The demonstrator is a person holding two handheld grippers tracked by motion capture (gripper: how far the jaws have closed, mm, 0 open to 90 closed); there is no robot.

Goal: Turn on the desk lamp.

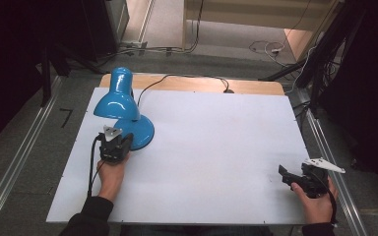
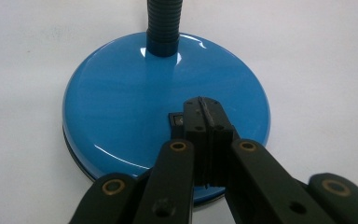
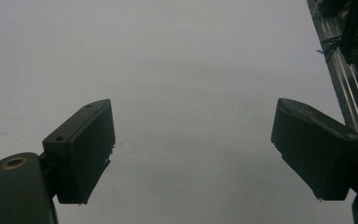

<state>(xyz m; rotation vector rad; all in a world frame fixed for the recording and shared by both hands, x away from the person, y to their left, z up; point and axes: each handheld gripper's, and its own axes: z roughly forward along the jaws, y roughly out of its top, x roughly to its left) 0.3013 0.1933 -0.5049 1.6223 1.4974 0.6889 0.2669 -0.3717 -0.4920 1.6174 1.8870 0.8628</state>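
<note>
closed left gripper (image 2: 204, 112) over lamp base (image 2: 121, 121) switch

Black hand-held gripper (image 1: 114, 146) each hand, brass screws, grey three-cornered top plates, black cables; dark sleeves.

A glossy blue enamel-like finish is seen on the lamp (image 1: 123, 105), with highlights picked up all over its smooth round base (image 2: 121, 116). The neck (image 2: 164, 23) rising from that base is ribbed. Under the lamp, the board (image 1: 202, 147) is matt white and smooth, edged with bare wood behind. The left gripper (image 2: 204, 114) looks like matt black plastic, brass-coloured rivets set in.
</note>
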